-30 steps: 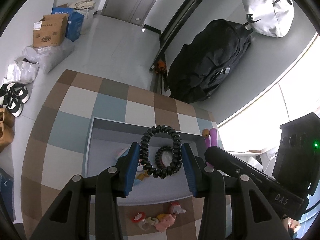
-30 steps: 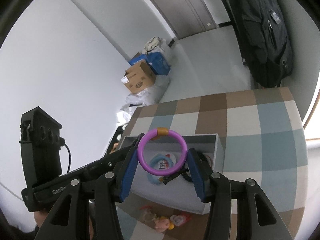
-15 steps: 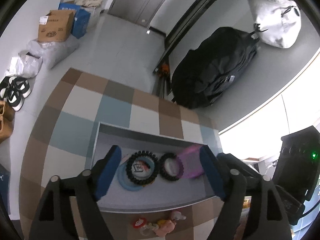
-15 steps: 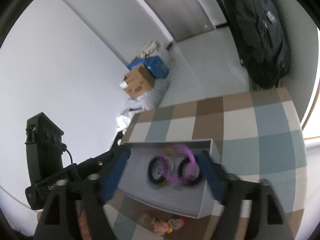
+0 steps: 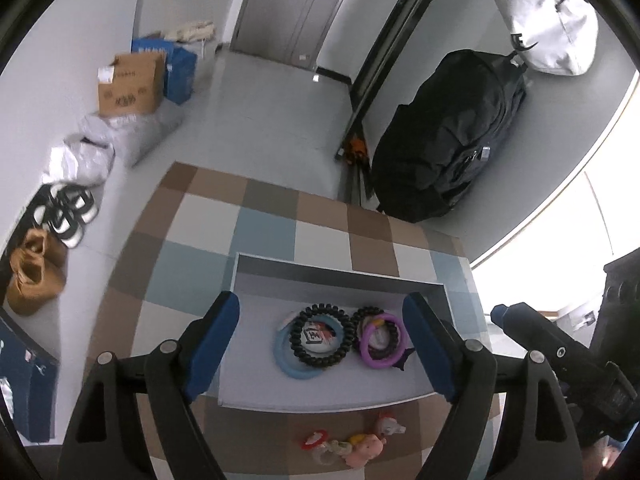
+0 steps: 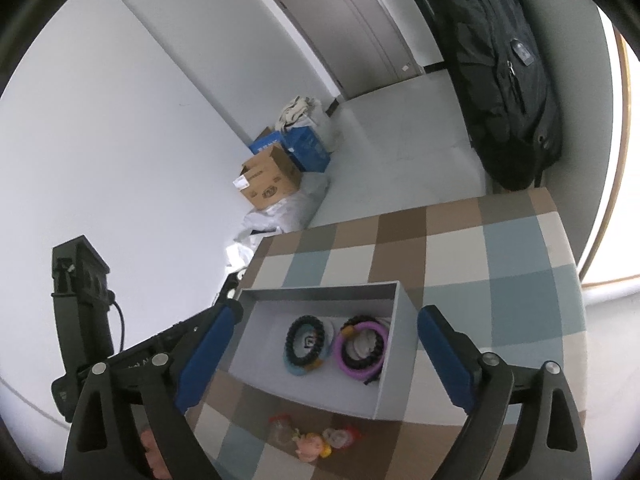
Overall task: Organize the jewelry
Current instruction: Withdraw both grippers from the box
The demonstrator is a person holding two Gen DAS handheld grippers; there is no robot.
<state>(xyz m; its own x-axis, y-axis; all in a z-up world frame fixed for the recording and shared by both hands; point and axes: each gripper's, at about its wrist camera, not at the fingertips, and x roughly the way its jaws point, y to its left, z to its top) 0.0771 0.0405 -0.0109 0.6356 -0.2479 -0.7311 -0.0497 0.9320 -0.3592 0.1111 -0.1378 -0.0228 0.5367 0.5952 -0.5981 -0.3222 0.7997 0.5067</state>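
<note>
A grey open box [image 5: 256,276] [image 6: 394,364] sits on the checked table. Inside lie a black coil bracelet [image 5: 318,336] [image 6: 306,342] on a blue ring [image 5: 286,364], and a purple ring [image 5: 384,346] [image 6: 360,350] on a smaller black coil bracelet. My left gripper [image 5: 328,350] is open and empty above the box's near side. My right gripper [image 6: 332,356] is open and empty above the box. A charm bracelet with pink and red pieces [image 5: 352,446] [image 6: 316,440] lies on the table in front of the box.
The table carries a brown, blue and white checked cloth [image 5: 264,232] [image 6: 516,248]. Beyond its far edge are a black backpack [image 5: 444,136], a white bag [image 5: 548,20], cardboard boxes [image 5: 128,84] [image 6: 268,180] and shoes [image 5: 64,212] on the floor.
Both grippers opened wide. The black coil bracelet dropped from the left gripper and the purple ring from the right gripper; both now lie in the box.
</note>
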